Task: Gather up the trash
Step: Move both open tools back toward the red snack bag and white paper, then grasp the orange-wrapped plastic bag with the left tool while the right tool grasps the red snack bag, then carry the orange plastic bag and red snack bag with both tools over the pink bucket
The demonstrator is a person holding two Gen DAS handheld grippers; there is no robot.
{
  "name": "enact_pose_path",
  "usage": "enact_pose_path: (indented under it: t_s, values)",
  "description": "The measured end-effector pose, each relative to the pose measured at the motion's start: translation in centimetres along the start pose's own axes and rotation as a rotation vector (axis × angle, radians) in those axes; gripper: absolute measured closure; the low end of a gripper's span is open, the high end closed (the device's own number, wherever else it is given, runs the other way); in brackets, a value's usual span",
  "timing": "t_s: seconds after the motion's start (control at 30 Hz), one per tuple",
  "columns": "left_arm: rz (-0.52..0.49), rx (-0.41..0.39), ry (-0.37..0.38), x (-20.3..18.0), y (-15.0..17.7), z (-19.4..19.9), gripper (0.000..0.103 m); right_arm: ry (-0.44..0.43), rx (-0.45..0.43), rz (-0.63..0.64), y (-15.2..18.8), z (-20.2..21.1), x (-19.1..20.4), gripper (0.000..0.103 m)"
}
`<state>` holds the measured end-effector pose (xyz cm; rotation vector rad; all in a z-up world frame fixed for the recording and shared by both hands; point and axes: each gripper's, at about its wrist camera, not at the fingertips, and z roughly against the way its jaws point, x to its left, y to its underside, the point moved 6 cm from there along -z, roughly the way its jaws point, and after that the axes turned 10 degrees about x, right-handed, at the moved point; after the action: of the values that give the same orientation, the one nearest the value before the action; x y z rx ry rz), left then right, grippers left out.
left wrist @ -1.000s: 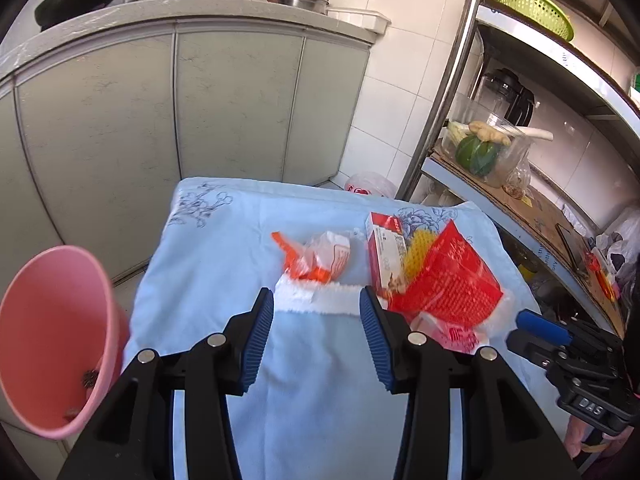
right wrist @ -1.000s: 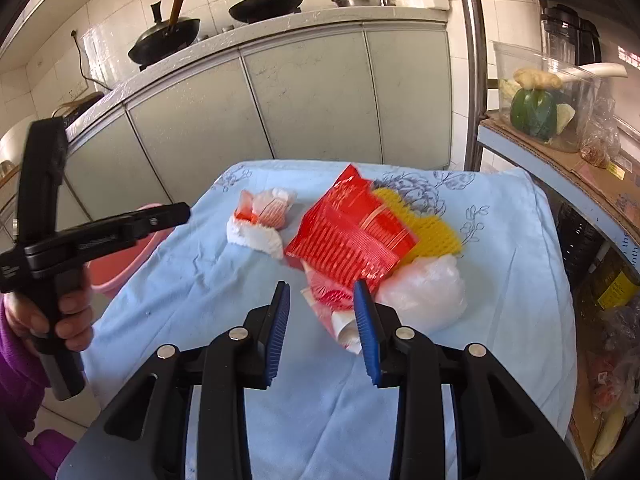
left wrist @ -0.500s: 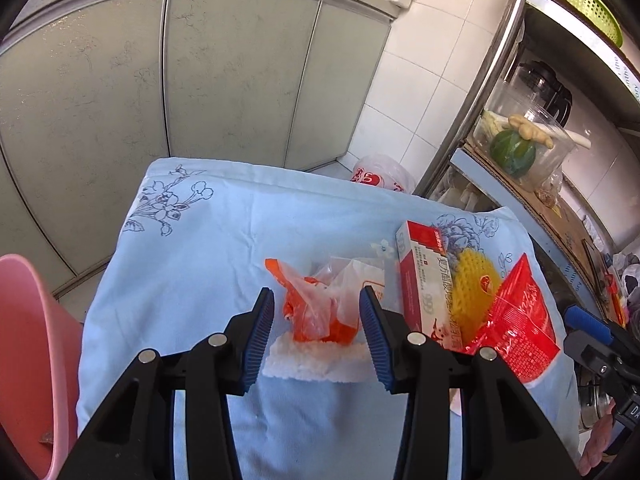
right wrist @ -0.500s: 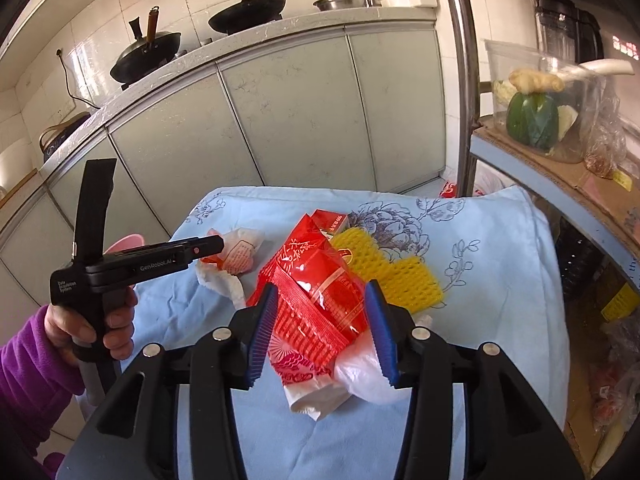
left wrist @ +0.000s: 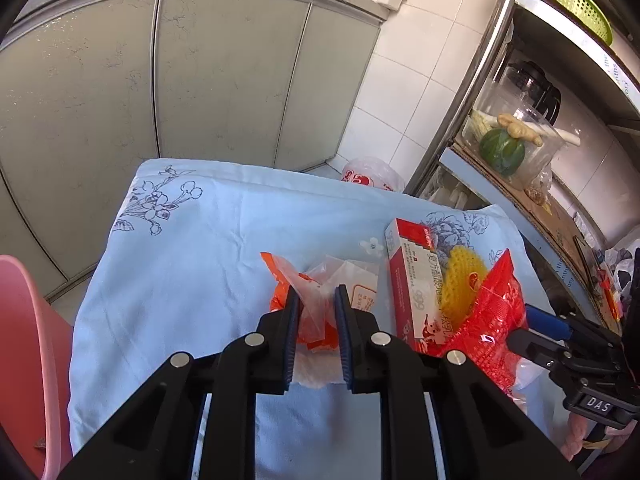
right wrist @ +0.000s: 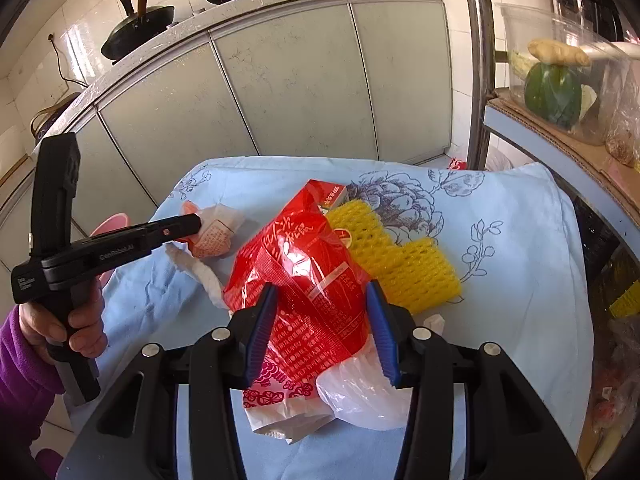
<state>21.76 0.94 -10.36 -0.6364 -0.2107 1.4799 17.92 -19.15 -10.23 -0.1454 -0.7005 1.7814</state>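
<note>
Trash lies on a table under a light blue flowered cloth [left wrist: 192, 264]. My left gripper [left wrist: 316, 300] is shut on a crumpled orange and clear plastic wrapper [left wrist: 320, 280], which rests on a white tissue [left wrist: 316, 372]; the wrapper also shows in the right wrist view [right wrist: 212, 232]. My right gripper [right wrist: 322, 300] is open, its jaws on either side of a red snack bag [right wrist: 304, 272]. Under that bag lie a clear plastic bag [right wrist: 360, 396], a yellow foam net [right wrist: 392, 256] and a red carton [left wrist: 416, 284].
A pink bin [left wrist: 24, 360] stands left of the table. Grey kitchen cabinets [left wrist: 200, 80] are behind, with woks [right wrist: 136, 24] on the counter. A metal shelf rack [left wrist: 520, 168] with a box of vegetables [left wrist: 508, 140] stands on the right.
My left gripper moved forward over the orange wrapper and closed on it. My right gripper advanced around the red snack bag and stayed open.
</note>
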Motion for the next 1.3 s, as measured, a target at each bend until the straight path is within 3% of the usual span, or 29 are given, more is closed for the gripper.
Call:
enact_pose_path:
  t_s: [0.1,0.27,0.47,0.87,1.3]
  values:
    - [-0.005,-0.035,0.0,-0.2,0.0,1.3,0.087,-0.001,-0.017,0.01,0.1,0.2,0.1,0.057]
    - [0.001,-0.072,0.01,-0.5,0.2,3.2,0.087,0.033,-0.044,0.038,0.3,0.9,0.7,0.084]
    - [-0.002,-0.108,0.007,-0.8,1.1,5.2,0.087,0.043,-0.09,0.055,0.4,2.5,1.5,0.093]
    - [0.028,-0.175,-0.014,-0.3,3.3,9.7,0.087,0.033,-0.174,0.083,0.5,6.0,4.1,0.096]
    - [0.117,-0.214,-0.078,3.4,6.4,14.0,0.086,-0.017,-0.164,0.142,0.9,5.3,9.0,0.096]
